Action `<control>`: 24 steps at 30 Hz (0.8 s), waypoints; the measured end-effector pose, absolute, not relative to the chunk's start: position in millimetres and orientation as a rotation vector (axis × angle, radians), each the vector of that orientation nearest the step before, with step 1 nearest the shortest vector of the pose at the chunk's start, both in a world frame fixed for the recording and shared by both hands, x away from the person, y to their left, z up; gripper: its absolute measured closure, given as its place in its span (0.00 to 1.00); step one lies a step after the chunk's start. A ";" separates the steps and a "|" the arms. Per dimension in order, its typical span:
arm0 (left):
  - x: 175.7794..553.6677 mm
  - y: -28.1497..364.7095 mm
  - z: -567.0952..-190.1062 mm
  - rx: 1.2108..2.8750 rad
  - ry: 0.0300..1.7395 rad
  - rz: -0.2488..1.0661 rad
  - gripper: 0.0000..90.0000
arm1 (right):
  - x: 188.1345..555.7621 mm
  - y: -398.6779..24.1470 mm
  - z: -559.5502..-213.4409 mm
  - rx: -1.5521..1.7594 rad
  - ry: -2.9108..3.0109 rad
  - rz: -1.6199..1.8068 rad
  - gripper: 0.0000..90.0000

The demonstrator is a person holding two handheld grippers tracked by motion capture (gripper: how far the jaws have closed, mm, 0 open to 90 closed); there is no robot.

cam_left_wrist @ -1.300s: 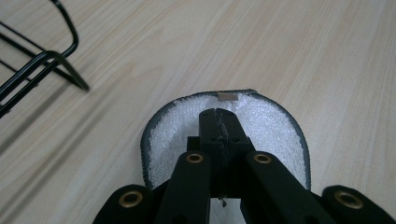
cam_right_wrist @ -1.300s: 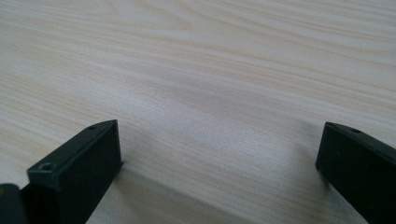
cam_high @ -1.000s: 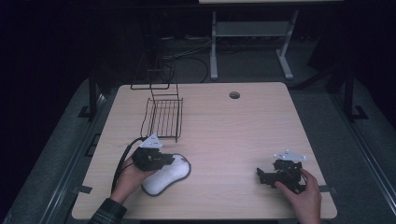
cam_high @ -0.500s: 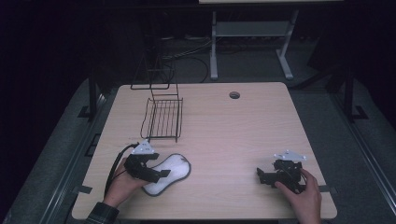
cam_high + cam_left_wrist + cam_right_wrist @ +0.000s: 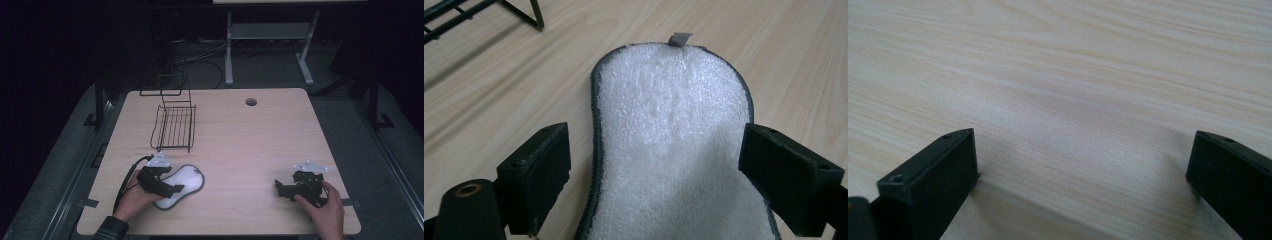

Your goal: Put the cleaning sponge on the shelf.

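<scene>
The insole (image 5: 674, 150) is lying flat on the table (image 5: 250, 145), fleecy white side up, its narrower end reaching in between the jaws of the left gripper (image 5: 654, 192). Those jaws are standing wide apart, one on either side of the insole, holding nothing. The likely trouble, as I judge it, is that the insole is lying thin and flat: if the jaws close while sitting above it they may be sliding over the fleece, or pinching only the dark edge binding and letting the soft thing fold and droop.

The left gripper view is showing what the high view is not: the fleece texture, the stitched dark rim and a small grey tab (image 5: 680, 39) at the insole's far end. Beyond that tab, up and to the gripper's left, a black wire rack (image 5: 174, 125) is standing; the high view is giving its whole shape.

The right gripper (image 5: 1083, 175) is waiting well apart from the insole, jaws spread wide over bare wood, gripping nothing. The high view is placing it (image 5: 300, 186) near the table's near right corner, a hand (image 5: 325, 212) around it.
</scene>
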State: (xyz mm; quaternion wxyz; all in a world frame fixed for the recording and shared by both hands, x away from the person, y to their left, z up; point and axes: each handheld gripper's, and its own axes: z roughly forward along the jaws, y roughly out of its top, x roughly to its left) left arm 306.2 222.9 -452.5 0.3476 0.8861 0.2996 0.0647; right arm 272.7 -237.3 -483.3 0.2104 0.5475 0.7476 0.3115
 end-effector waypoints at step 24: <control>304.2 214.3 -460.6 2.364 0.741 0.138 0.16 | 272.6 -237.3 -483.4 1.522 2.078 0.866 0.00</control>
